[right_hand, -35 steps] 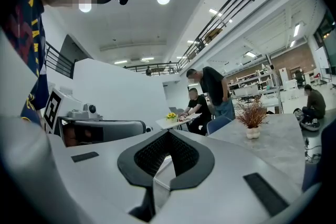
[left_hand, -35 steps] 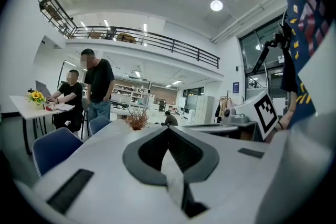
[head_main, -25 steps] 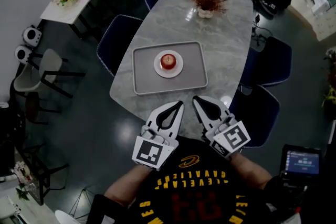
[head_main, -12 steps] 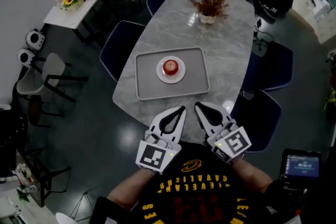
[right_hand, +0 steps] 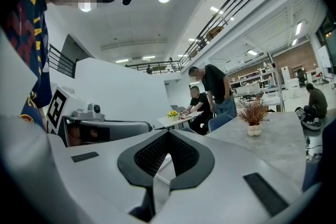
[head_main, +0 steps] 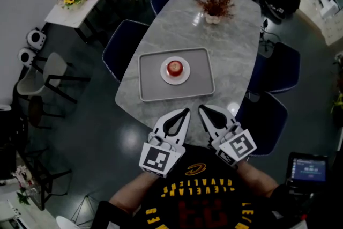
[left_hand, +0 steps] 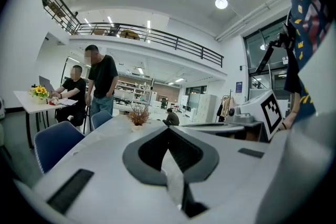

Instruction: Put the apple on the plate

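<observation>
Scarcely anything has shifted since a second ago: with the apple on the plate, keep the left claw and right claw clenched, empty, clear of the tray.

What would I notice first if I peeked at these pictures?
A red apple sits on a white plate, on a gray tray in the middle of the marble table. Nearer the person, the left tool and right tool hover side by side, both shut and empty.
</observation>
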{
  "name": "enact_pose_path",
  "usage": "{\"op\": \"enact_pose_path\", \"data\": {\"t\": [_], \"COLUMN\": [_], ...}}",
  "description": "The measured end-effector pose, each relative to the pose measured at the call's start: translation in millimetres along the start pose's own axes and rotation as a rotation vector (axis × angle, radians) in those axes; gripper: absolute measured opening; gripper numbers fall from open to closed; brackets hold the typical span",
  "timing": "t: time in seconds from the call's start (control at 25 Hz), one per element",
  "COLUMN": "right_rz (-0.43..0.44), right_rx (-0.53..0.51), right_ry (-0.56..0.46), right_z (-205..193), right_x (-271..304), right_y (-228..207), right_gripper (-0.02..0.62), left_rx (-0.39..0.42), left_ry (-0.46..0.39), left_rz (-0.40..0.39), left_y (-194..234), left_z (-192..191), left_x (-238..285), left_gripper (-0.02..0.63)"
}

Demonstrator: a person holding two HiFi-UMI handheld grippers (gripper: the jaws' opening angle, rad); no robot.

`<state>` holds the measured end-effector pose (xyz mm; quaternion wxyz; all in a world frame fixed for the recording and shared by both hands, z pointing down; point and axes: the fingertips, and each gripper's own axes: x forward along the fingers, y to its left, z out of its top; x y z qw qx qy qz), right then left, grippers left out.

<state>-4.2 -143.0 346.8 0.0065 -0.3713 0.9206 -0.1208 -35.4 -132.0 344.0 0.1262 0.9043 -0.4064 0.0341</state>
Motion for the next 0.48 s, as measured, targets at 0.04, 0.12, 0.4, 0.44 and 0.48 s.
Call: {"op": "enact_pose_path", "data": {"t": [0.04,0.12,0.4,0.44,0.48], "right_rz": [0.0,-0.004,-0.017,-0.019,-0.021], "right_rx": [0.001,0.007,-0.001,-0.003,-0.006], "right_ry": [0.0,0.0,0.026,0.027,0.026], "right_z": [0.1,-0.2,-4.6,-5.0,-5.1], "right_x": [0.3,0.7,1.7,1.9,2.2], "right_y": [0.1,-0.5,-1.5,-1.6,-1.8], "right_gripper": [0.006,0.006,0.006,0.006,0.006], "left_rx": [-0.003,-0.007,-0.006,-0.004,-0.003], "left_ry": [0.0,-0.001,0.001,-0.002,-0.007], "left_rz": [0.001,0.004,0.003,0.006,0.01], "left_y": [0.5,1.6,5.7,7.7,10.0], "left_z": [0.0,0.0,-1.3,-1.7,-2.1], "left_x": [-0.1,-0.1,1.8,2.0,2.1], "left_gripper": [0.002,0.002,0.002,0.002,0.002]}}
